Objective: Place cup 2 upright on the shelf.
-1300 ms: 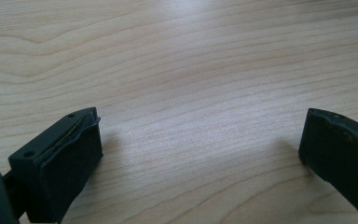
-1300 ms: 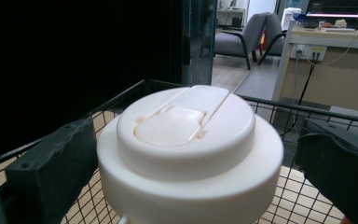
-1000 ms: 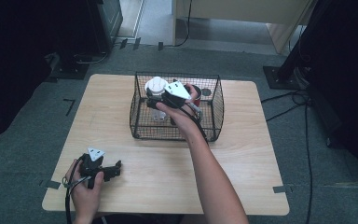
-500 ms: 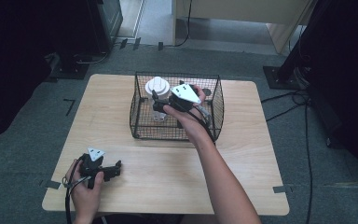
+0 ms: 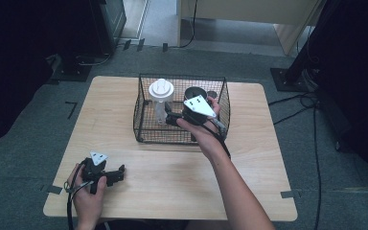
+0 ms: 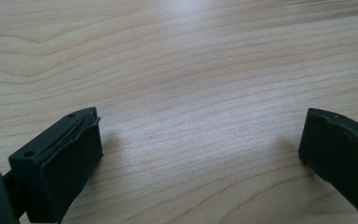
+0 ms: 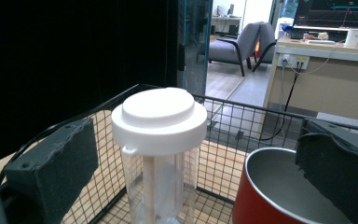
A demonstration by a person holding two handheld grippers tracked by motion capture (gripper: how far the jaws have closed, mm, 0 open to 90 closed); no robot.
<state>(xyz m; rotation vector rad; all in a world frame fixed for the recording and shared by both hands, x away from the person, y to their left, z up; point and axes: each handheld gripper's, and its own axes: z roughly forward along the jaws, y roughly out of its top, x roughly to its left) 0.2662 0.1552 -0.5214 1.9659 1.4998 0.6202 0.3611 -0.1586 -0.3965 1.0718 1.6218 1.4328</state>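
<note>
right gripper [image 5: 168,116] is reaching into the wire basket [image 5: 143,129], jaws spread wide, nothing between them yet. the clear bottle with the white lid [image 7: 159,122] is standing upright inside the basket, at its far-left side, and a red cup [image 7: 279,196] is sitting just beside it, also in the basket. advice: be centring the jaws on the clear body below the lid, keeping the right jaw off the cup rim, closing square, then lifting straight up past the basket wall. left gripper [image 5: 110,175] is resting well in front of the basket on the table [image 5: 249,191], jaws apart, empty.
</note>
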